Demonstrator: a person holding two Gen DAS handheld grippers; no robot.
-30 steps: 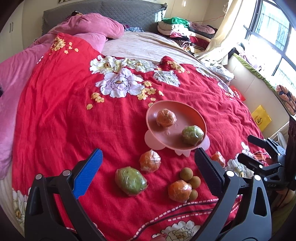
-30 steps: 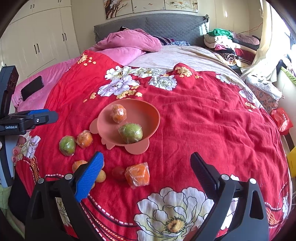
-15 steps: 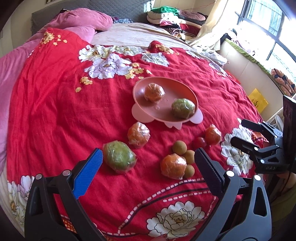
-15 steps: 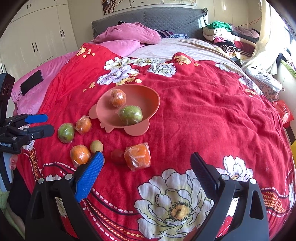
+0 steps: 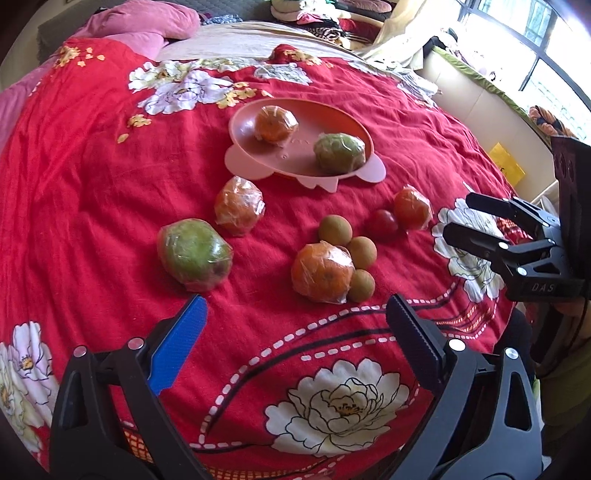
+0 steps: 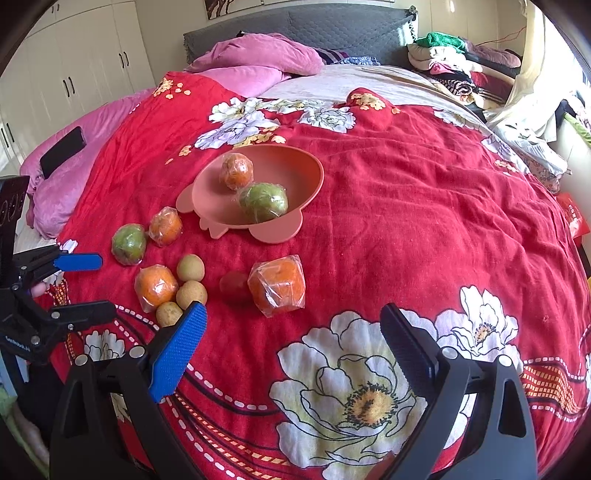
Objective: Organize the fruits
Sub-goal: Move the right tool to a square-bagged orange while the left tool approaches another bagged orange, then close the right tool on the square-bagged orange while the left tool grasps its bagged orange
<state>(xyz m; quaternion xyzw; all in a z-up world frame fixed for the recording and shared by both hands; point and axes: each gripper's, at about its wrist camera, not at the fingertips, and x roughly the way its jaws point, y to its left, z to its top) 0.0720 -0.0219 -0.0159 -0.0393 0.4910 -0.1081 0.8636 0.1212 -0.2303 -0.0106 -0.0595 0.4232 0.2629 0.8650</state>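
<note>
Two grippers are seen at the near edge of a bed, each with its jaws spread wide and nothing held between them: the left gripper (image 5: 295, 321) hangs just short of the loose fruit, and the right gripper (image 6: 291, 325) hangs over a large white flower printed on the red floral bedspread (image 6: 406, 206).

On that wrinkled bedspread, nearest the left gripper, a wrapped orange (image 5: 322, 272) is seen touching three small brown round fruits (image 5: 361, 252). A wrapped green fruit (image 5: 194, 254) is set to their left, apart from them. A little farther lie a second wrapped orange (image 5: 239, 210) and, to the right, a small dark red fruit (image 5: 383, 223) touching a third wrapped orange (image 5: 412, 208).

Beyond these, a pink plate (image 5: 255, 122) is placed on the spread. It holds two wrapped fruits: one orange (image 5: 276, 124) and one green (image 5: 339, 153).

Counted together, four wrapped oranges, two wrapped green fruits, three brown fruits and one red fruit are shown.

Farther back, pink bedding (image 6: 258, 59) is heaped against a grey padded headboard (image 6: 332, 29). White wardrobes (image 6: 74, 62) are seen at the left, folded clothes (image 6: 454, 62) at the right, and a window (image 5: 546, 48) in the far corner.
</note>
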